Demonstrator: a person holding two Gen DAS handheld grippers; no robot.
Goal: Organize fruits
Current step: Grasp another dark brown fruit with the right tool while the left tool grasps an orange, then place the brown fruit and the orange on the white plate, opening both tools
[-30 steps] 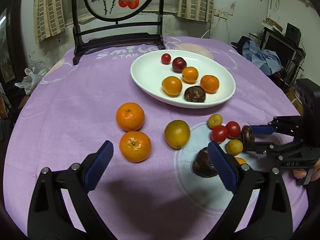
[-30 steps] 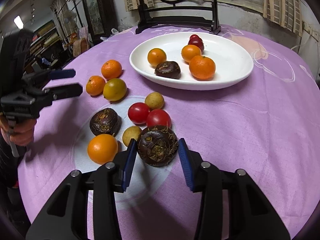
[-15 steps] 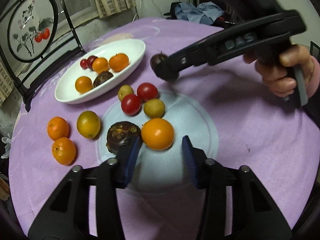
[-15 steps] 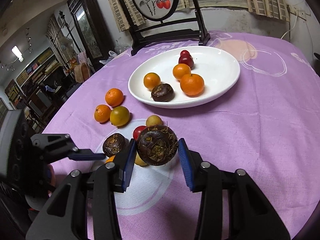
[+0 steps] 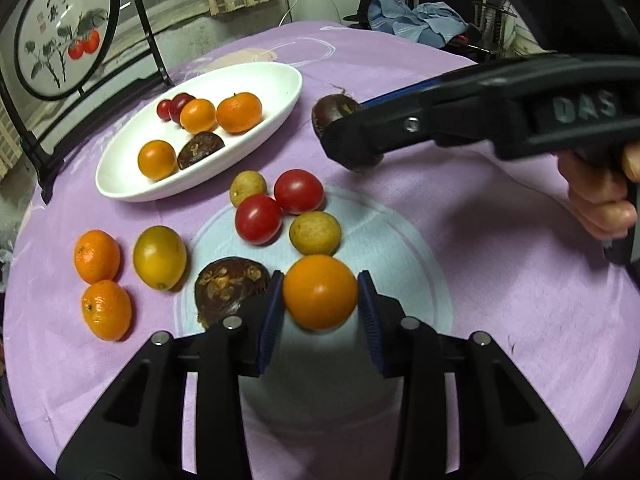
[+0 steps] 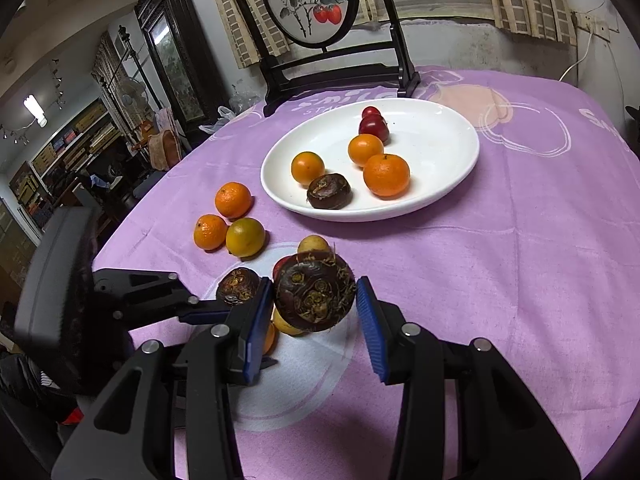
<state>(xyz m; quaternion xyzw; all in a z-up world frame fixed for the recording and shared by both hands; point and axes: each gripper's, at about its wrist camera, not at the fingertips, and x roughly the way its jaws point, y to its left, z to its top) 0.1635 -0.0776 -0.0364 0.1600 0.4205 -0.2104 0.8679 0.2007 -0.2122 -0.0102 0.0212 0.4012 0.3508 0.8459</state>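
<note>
Orange, firm-skinned citrus [image 5: 320, 292] sits clamped across its widest part in the left gripper [image 5: 320, 312], while the right gripper [image 6: 314, 312] pinches a light, hard dark fruit [image 6: 314, 298].

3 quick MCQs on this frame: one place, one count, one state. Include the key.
1. The orange nearest the left tool lies:
A. in the plate
B. between its fingers
C. off the cloth

2. Fruits in the plate:
A. three
B. four
C. six

3. The right tool is:
A. open, empty
B. shut on a dark fruit
C. resting in the plate

Key:
1 B, a blue pad sits on each side of it.
2 C, two red, three orange and one dark.
3 B, both pads press the fruit, which is held above the cloth.
</note>
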